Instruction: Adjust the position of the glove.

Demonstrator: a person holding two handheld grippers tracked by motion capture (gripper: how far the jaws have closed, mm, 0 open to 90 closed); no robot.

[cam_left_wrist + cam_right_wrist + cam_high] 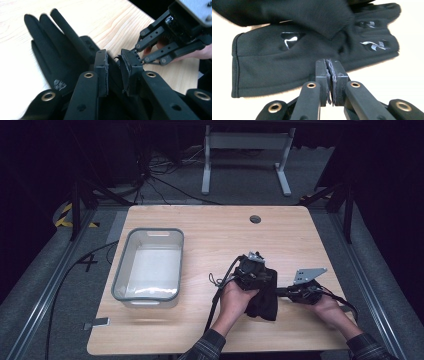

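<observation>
The wooden table [200, 227] carries a grey plastic bin [150, 265], well left of the black gloves [264, 295]. The gloves lie near the table's front edge, right of centre. The left gripper [115, 71] sits over them, jaws slightly apart with glove fabric between. The right gripper [329, 75], just right of the gloves, has its jaws pressed together at a glove's edge.

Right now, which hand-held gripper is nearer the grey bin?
Left. The left hand-held gripper sits over the black gloves, right of the grey bin; the right hand-held gripper lies farther right, beyond the gloves.
</observation>
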